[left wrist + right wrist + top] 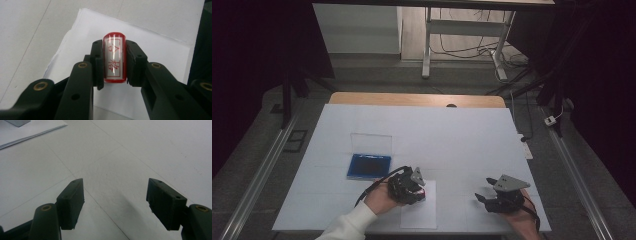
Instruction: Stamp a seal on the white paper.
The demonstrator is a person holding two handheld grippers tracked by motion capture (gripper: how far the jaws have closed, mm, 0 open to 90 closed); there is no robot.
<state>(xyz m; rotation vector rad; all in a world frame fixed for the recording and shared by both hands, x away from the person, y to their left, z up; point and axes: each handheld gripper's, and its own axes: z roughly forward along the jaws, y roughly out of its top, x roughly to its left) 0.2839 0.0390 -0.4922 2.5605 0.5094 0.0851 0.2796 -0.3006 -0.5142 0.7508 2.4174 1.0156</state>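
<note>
The left gripper pinches a red stamp between its jaws, held over the white paper sheet at the bench's near edge. To print cleanly, bring the stamp down square to the sheet, press evenly, lift straight off — no sliding. The right gripper rests apart, jaws spread and empty. The blue ink pad lies just behind — open.

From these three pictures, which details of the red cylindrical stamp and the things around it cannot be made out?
- Red cylindrical stamp, left gripper view: its printing face is turned away and both sides are covered by the left gripper, so inking cannot be told.
- Same stamp, high view: too small, mostly behind the gripper.
- Blue ink pad in its open clear case, high view: too small and dark to show its surface.
- White paper sheet: lower part hidden by the jaws.
</note>
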